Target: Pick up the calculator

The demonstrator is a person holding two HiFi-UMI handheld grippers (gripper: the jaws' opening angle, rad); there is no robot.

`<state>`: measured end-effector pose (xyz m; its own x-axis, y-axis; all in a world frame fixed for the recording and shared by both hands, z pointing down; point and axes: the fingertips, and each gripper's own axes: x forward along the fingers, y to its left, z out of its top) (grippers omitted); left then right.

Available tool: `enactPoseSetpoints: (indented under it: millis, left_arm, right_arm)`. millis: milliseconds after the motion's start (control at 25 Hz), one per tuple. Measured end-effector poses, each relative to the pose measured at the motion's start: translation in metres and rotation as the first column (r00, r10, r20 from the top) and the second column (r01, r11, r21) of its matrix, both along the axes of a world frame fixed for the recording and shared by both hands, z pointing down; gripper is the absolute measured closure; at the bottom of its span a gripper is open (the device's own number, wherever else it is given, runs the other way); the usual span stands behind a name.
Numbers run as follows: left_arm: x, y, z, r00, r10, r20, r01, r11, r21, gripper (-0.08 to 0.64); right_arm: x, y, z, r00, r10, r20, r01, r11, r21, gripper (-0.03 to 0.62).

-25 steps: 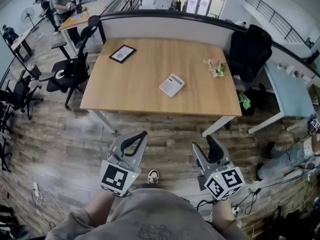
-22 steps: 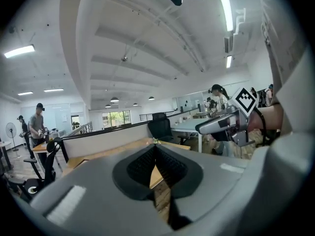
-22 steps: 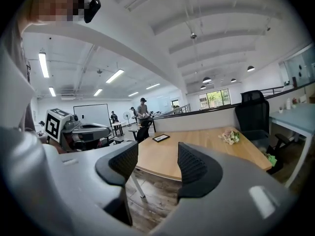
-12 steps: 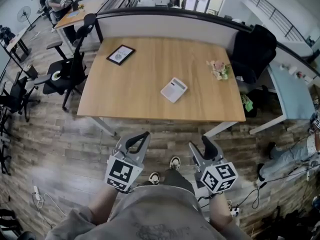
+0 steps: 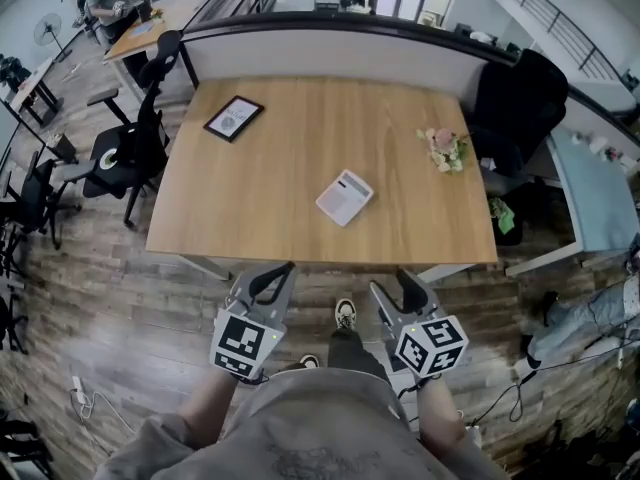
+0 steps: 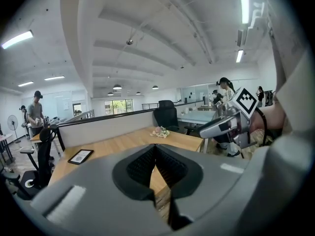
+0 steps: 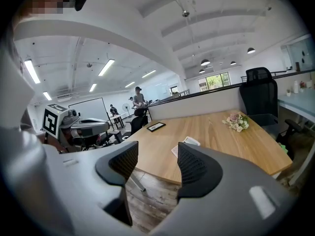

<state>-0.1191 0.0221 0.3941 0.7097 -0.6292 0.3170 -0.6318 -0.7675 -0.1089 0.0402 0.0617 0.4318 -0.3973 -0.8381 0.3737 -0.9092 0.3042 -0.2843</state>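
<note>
A white calculator lies flat on the wooden table, right of its middle and toward the front edge. Both grippers hang over the floor just short of that edge, well apart from the calculator. My left gripper is shut, its pads meeting at the tips with nothing between them. My right gripper stands open and empty. In the right gripper view the calculator shows between and beyond the right gripper jaws. The left gripper's own jaws hide the calculator in its view.
A black-framed picture lies at the table's far left, and a small flower bunch at the far right. Black office chairs stand left and right of the table. My shoe is on the wood floor.
The table's front edge has come closer to both grippers as I step forward. The calculator has not moved. The left stays shut, the right open.
</note>
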Motion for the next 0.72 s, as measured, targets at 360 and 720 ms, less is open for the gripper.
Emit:
enactPoseSetpoints:
  millis: [360, 720]
  left_arm:
    - [0.047, -0.080, 0.019, 0.997, -0.054, 0.053, 0.057, 0.998, -0.042, 0.558]
    - [0.081, -0.148, 0.053, 0.988, -0.122, 0.093, 0.134, 0.982, -0.131, 0.558]
  right_arm:
    - [0.037, -0.095, 0.022, 0.994, -0.105, 0.006, 0.105, 0.993, -0.061, 0.354]
    - [0.063, -0.181, 0.068, 0.976, -0.216, 0.040, 0.219, 0.963, -0.158, 0.354]
